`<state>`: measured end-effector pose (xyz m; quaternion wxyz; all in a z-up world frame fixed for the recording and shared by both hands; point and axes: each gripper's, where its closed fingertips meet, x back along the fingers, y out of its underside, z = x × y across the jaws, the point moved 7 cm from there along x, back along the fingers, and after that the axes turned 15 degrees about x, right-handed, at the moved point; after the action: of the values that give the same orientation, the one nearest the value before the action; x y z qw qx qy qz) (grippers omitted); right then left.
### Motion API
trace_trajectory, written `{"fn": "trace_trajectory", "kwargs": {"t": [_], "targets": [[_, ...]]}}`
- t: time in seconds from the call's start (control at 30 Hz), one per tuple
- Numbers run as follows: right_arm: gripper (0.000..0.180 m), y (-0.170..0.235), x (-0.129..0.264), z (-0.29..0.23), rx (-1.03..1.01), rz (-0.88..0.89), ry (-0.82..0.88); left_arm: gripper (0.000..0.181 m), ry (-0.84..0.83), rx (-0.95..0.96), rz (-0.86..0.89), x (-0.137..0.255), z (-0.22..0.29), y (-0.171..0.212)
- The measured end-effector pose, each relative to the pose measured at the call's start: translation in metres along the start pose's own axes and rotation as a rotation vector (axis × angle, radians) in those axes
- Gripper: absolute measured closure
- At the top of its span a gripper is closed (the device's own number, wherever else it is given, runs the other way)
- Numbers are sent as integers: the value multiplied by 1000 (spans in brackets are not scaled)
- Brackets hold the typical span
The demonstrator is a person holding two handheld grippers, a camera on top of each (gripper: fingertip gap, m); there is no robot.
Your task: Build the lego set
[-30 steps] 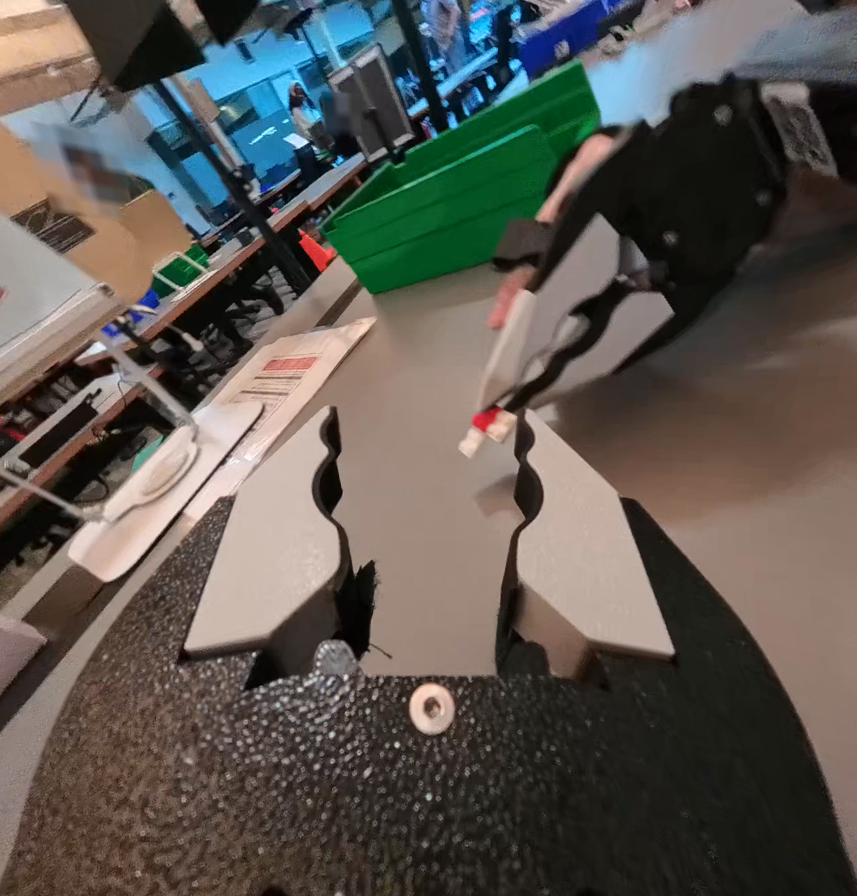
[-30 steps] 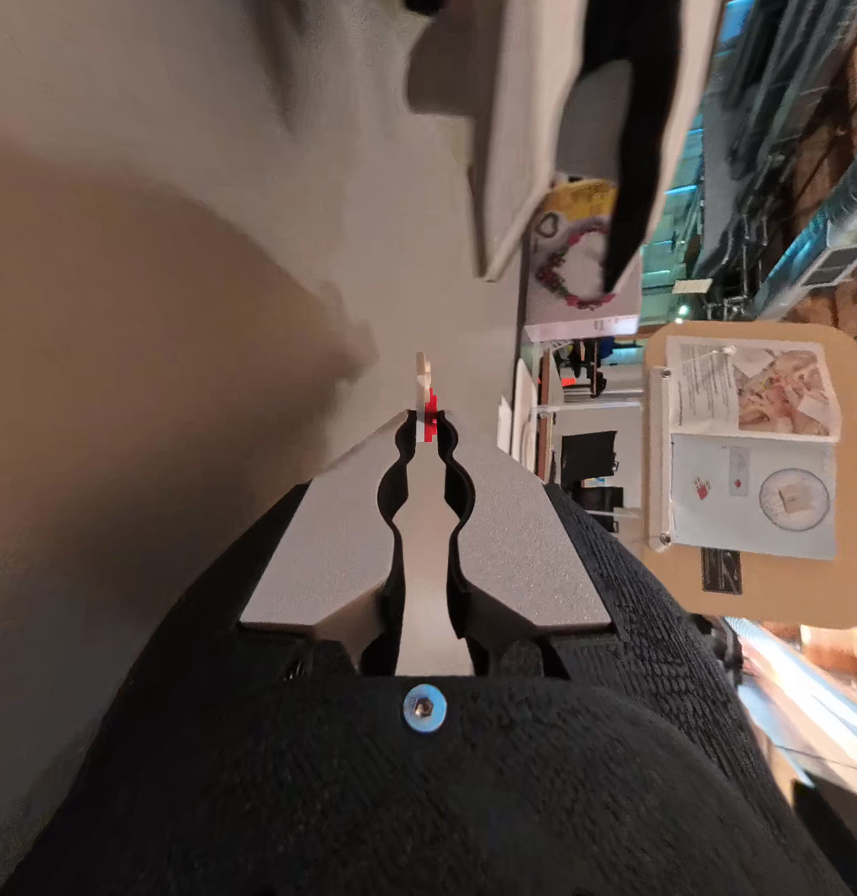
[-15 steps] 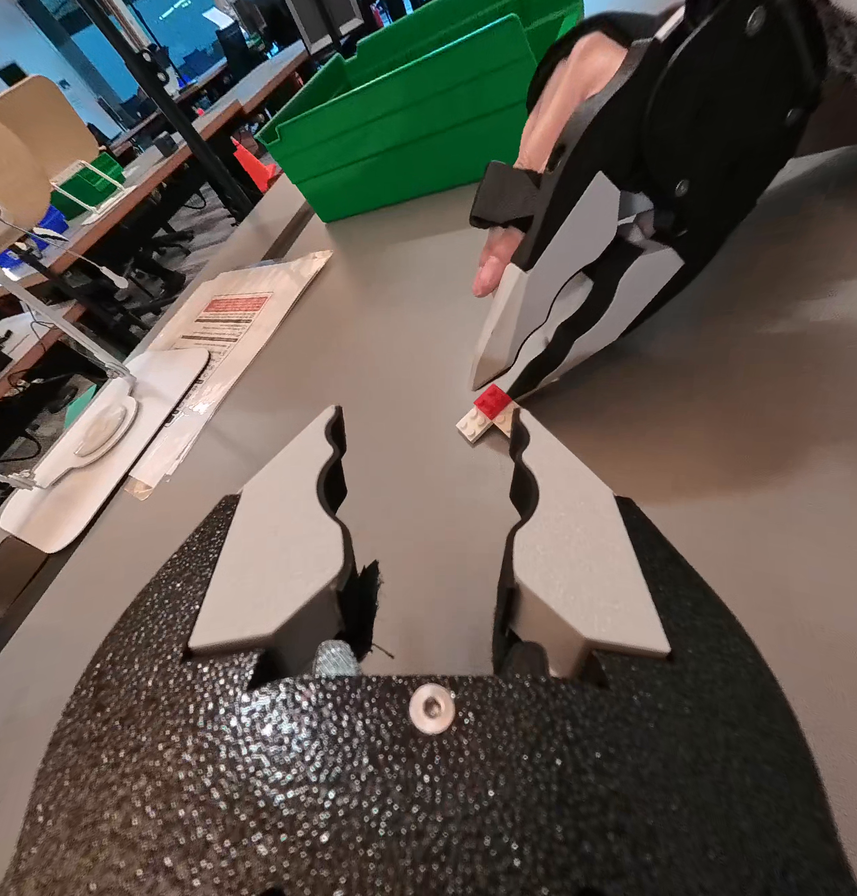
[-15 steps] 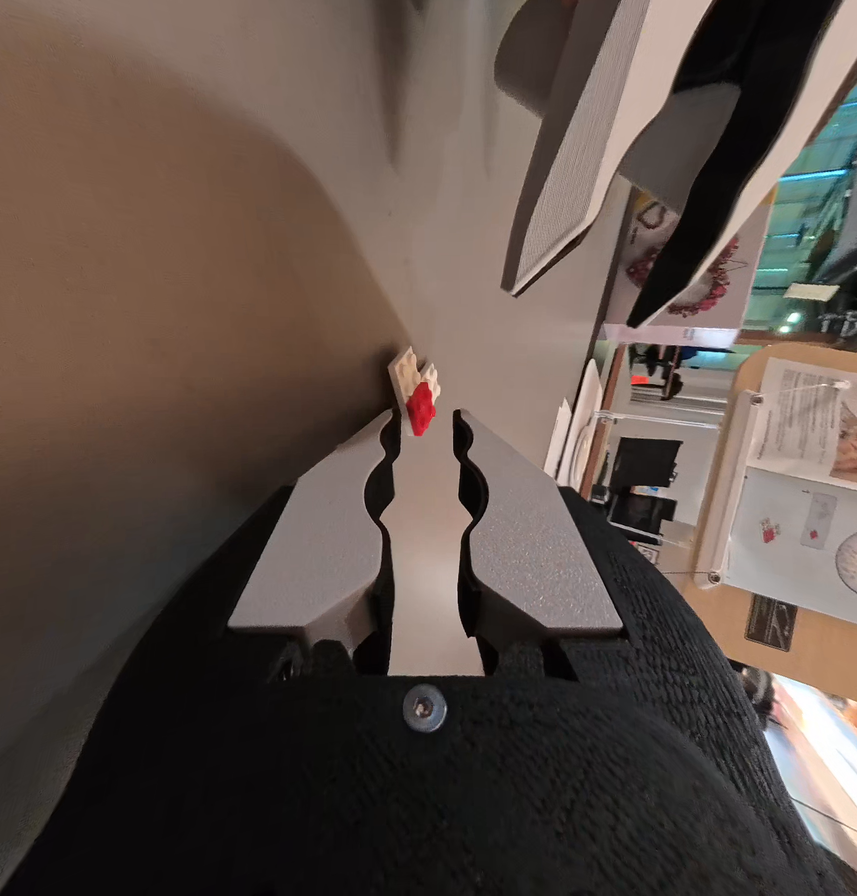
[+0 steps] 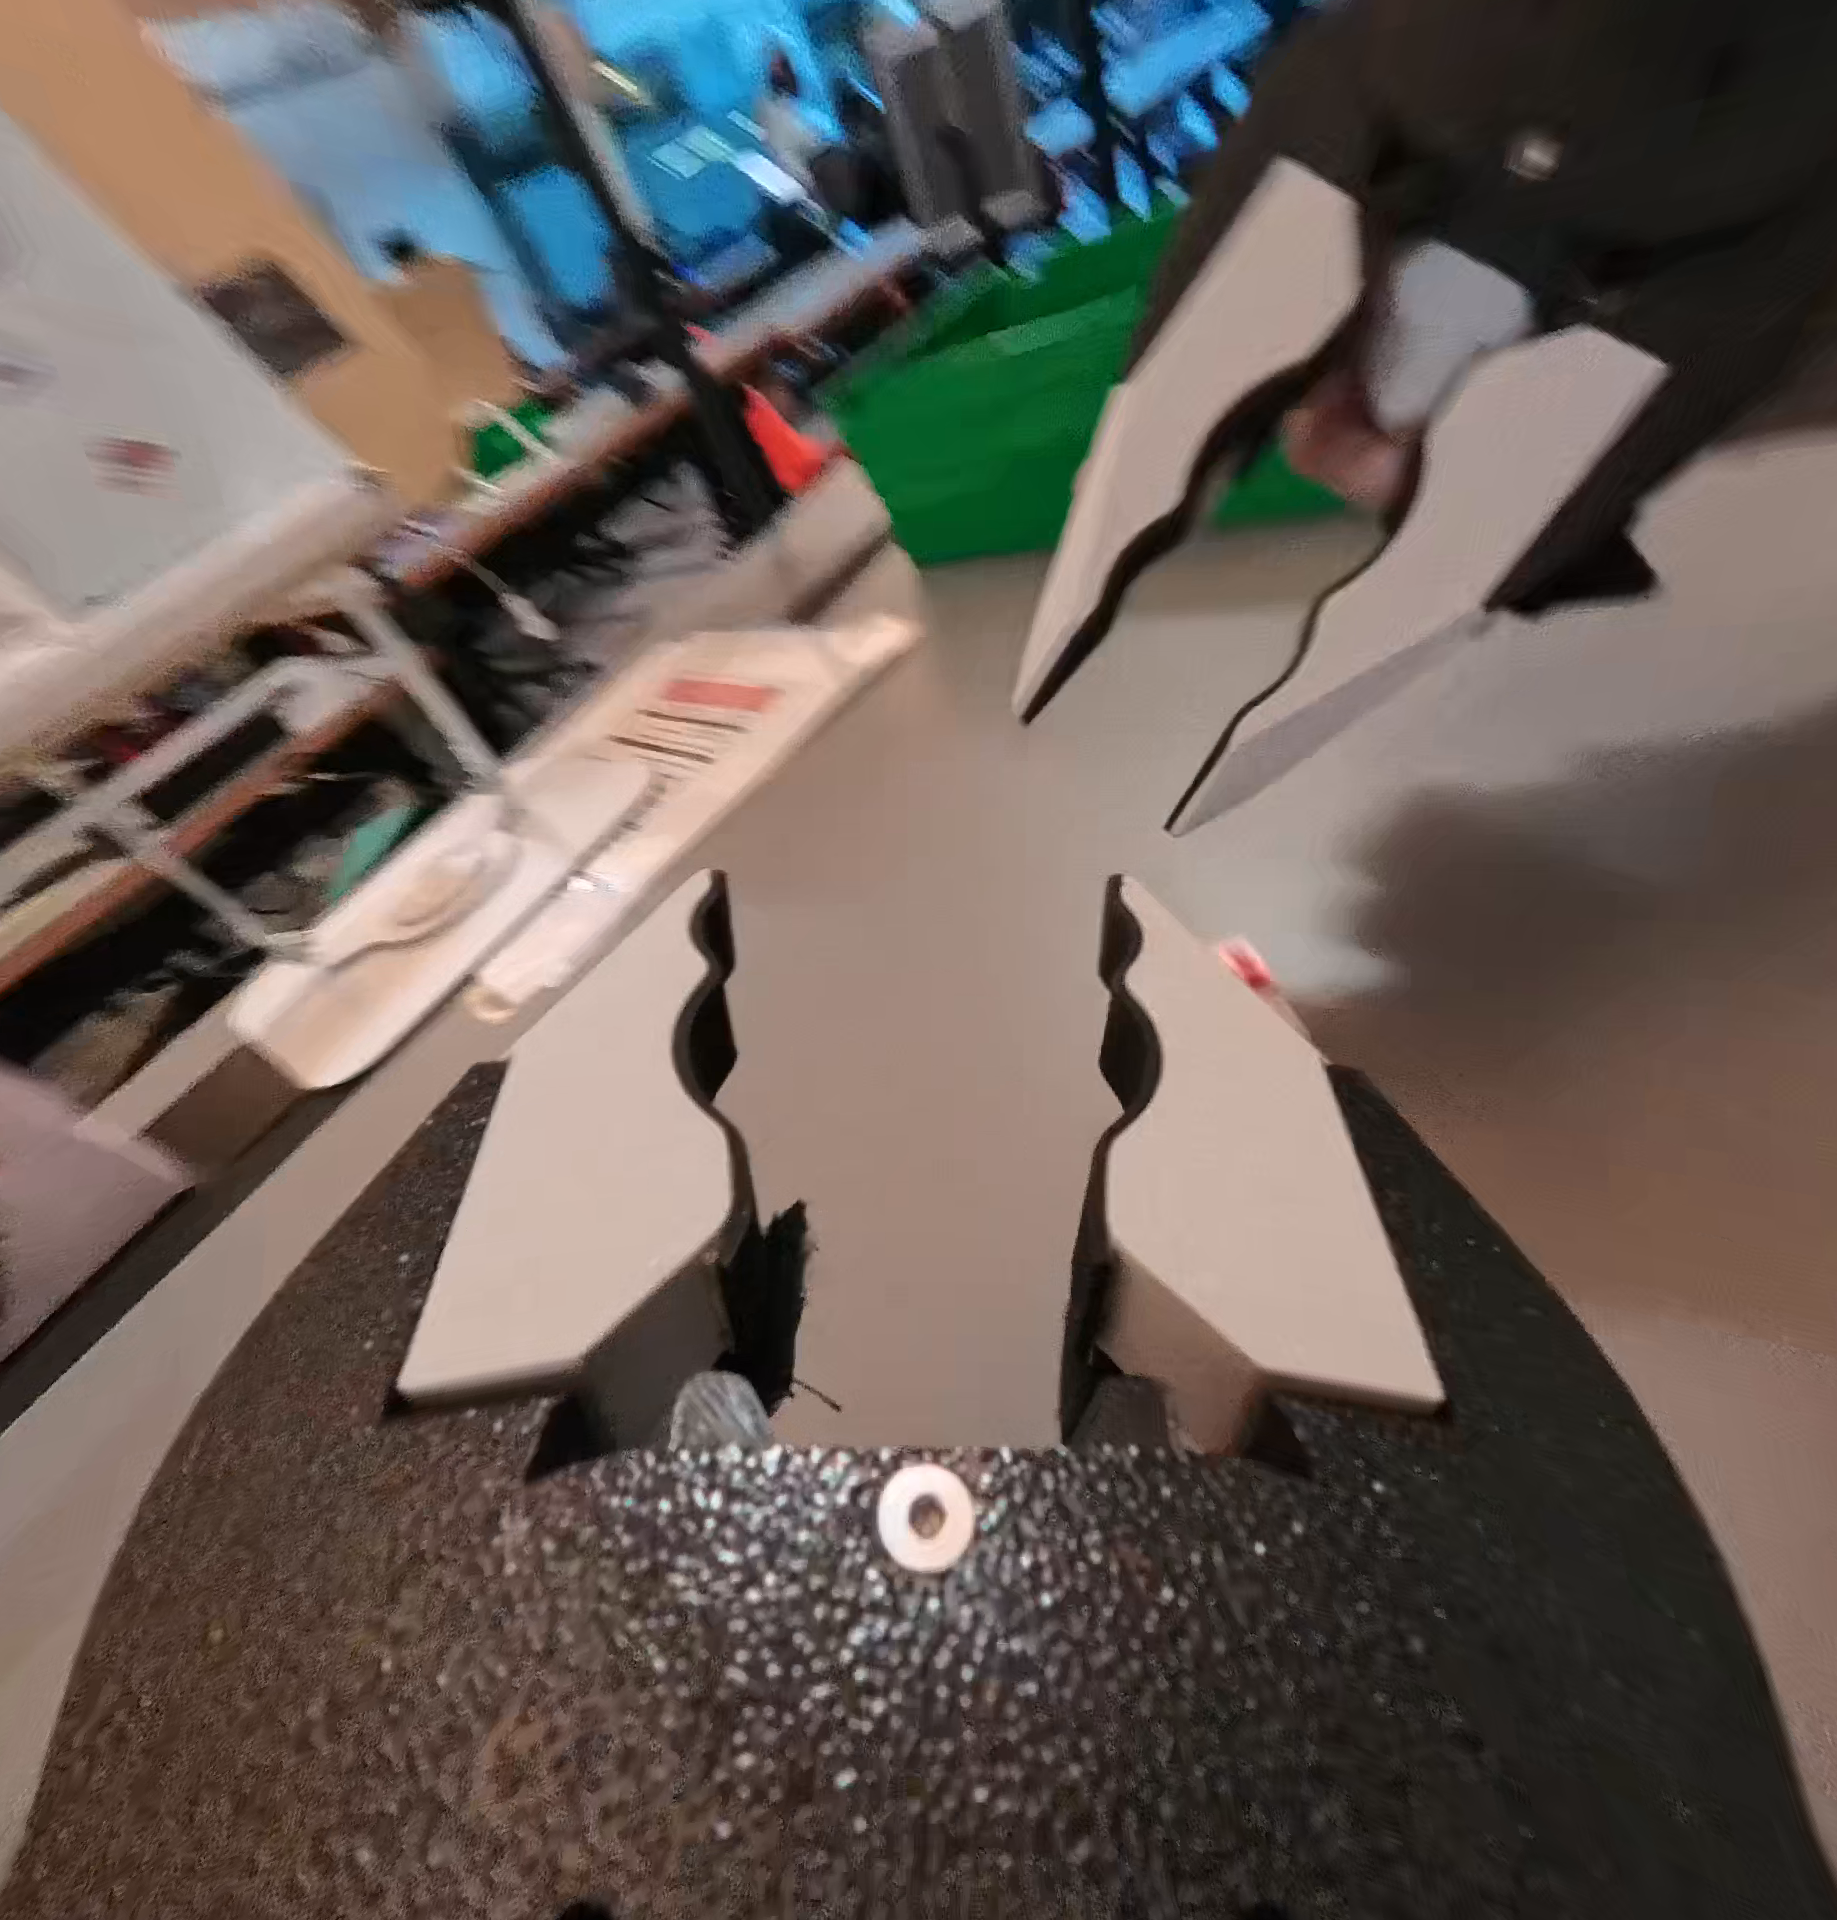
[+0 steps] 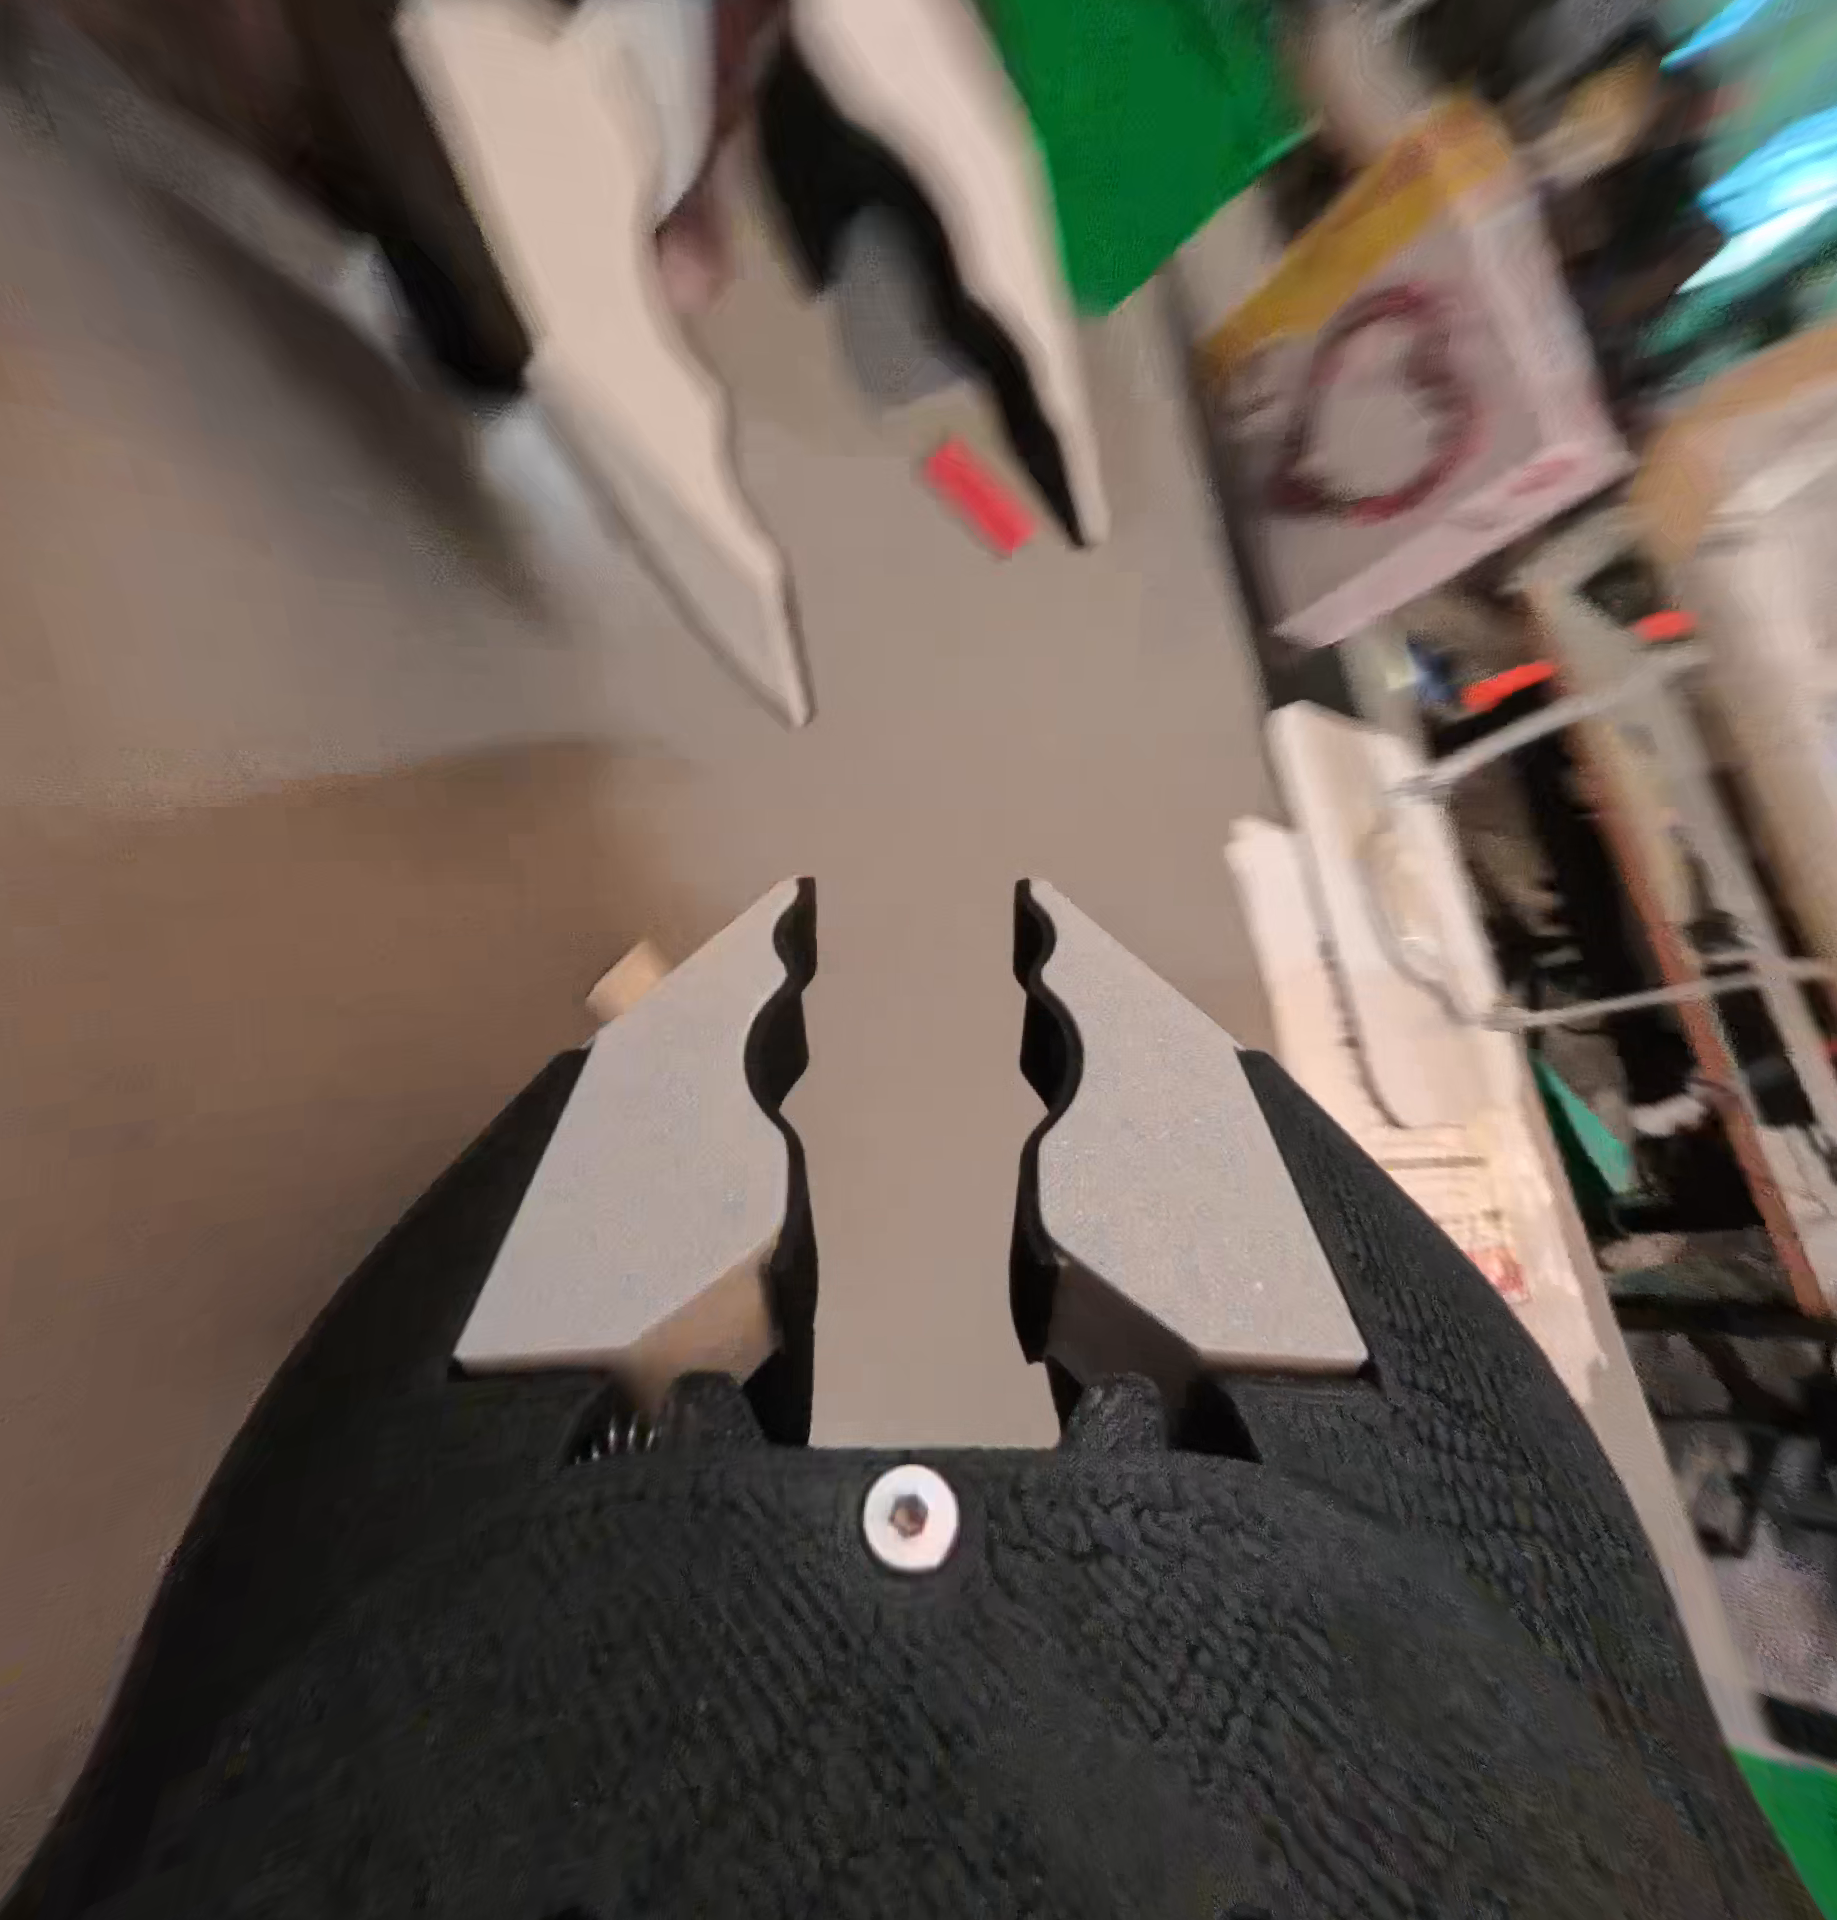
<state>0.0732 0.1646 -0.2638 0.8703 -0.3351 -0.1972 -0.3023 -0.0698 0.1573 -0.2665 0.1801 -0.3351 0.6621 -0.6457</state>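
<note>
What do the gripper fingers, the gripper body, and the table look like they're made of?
Left gripper fingers: matte grey, grainy, likely printed plastic. Gripper body: black, pebbled and glinting, probably textured plastic. Table: smooth matte grey, perhaps laminate.

Matt grey table (image 5: 924,769) — rough black gripper (image 5: 919,904)

We could read no writing in either view, since motion blur smeared every print. Ahead and to the left of the left gripper (image 5: 916,881), a white printed sheet (image 5: 706,717) carried a red band and dark lines, all illegible. Farther off on that side, a tan board (image 5: 374,312) bore a dark label (image 5: 270,322) we could not make out. Ahead and to the right of the right gripper (image 6: 914,883), a boxed package (image 6: 1413,416) showed a red looped picture and yellow print, unreadable.
</note>
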Motion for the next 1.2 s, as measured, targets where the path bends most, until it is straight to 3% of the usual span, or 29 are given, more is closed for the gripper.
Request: {"fn": "trace_trajectory", "kwargs": {"t": [0.1,0.23,0.33,0.53,0.67,0.83,1.07,1.2], "targets": [[145,3,12,26,-226,154,351,103,-164,80,176,6,-11,-9],[149,24,25,33,-430,279,786,108,-285,131,349,14,-17,-9],[158,36,28,26,-479,307,947,120,-353,120,427,21,-23,-7],[175,48,27,21,-569,278,1007,132,-444,161,471,27,-38,-2],[180,50,23,22,-595,280,978,155,-481,248,477,29,-50,3],[180,48,10,34,-590,252,870,181,-458,223,455,24,-49,5],[171,28,-42,108,-468,229,810,181,-579,156,407,13,-65,8],[164,11,-80,167,-411,251,836,181,-533,145,416,11,-63,7]]}}
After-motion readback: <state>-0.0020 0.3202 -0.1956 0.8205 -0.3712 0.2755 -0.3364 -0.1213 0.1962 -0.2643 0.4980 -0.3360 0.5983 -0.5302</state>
